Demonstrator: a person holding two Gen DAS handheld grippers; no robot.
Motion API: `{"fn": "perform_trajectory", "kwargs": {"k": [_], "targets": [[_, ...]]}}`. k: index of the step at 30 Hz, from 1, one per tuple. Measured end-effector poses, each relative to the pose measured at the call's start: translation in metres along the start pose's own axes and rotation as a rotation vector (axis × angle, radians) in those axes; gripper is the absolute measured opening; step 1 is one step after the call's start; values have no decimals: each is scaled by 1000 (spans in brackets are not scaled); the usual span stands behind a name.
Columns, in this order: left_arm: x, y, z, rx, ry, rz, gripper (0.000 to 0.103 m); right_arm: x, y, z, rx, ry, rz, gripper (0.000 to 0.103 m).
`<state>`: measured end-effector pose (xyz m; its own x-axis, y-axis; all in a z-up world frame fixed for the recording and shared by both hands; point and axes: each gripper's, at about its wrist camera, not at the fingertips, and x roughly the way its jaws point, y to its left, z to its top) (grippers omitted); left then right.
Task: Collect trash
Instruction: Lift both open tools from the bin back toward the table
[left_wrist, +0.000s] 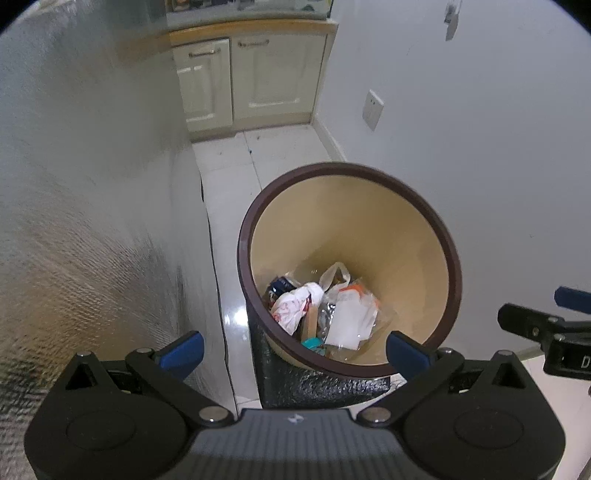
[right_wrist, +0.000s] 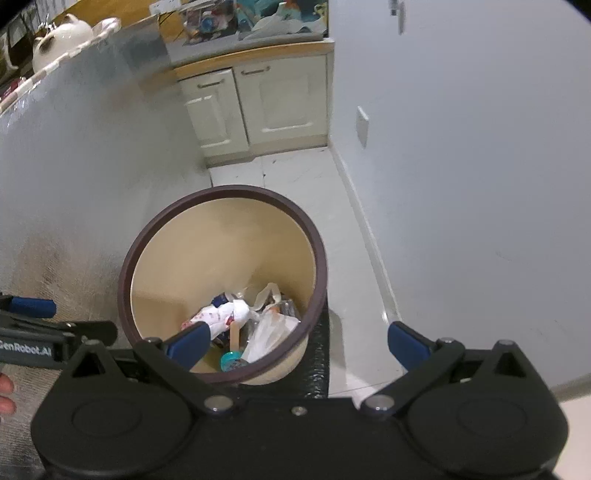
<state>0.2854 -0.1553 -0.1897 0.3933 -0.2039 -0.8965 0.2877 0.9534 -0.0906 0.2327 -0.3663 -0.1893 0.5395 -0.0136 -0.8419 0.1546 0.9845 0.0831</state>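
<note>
While both wrist views are aimed down at the same bin (left_wrist: 436, 221), different surroundings are caught by each.

L view: left gripper (left_wrist: 295, 350) is seen w/ jaws spread wide, nothing between the blue pads (left_wrist: 186, 349); bin mouth sits between and past them. Trash (left_wrist: 325, 310) is seen at the bin bottom: crumpled white wrapper w/ red print, clear plastic bags, a teal cap, a dark packet. Right gripper (left_wrist: 546, 325) is seen only in part at the right edge, so its jaw spread can't be read from here. Foil-faced panel (left_wrist: 85, 221) fills the left side; cabinet (left_wrist: 251, 81) at back, wall plate (left_wrist: 373, 109) on the right wall.

R view: right gripper (right_wrist: 295, 347) is shown released, jaws at full spread, pads empty; left pad overlaps the bin rim (right_wrist: 221, 194) in the picture, contact can't be told. Same trash (right_wrist: 243, 325) lies inside, plus a wooden stick. Only here are seen: teapot (right_wrist: 59, 40) atop the panel, cluttered countertop (right_wrist: 258, 26) above the cabinet, fingertips (right_wrist: 5, 397) at the left edge, and part of the left gripper (right_wrist: 33, 325) beside the bin.

Bin stands on white tile floor (right_wrist: 295, 170), near the wall.
</note>
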Motion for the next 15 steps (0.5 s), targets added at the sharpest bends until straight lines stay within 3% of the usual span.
{"fn": "perform_trajectory", "kwargs": {"k": [15], "targets": [[-91,-24,-10,70,-239,-41,103,-84,-16,-28,27,-164,-52,103]]}}
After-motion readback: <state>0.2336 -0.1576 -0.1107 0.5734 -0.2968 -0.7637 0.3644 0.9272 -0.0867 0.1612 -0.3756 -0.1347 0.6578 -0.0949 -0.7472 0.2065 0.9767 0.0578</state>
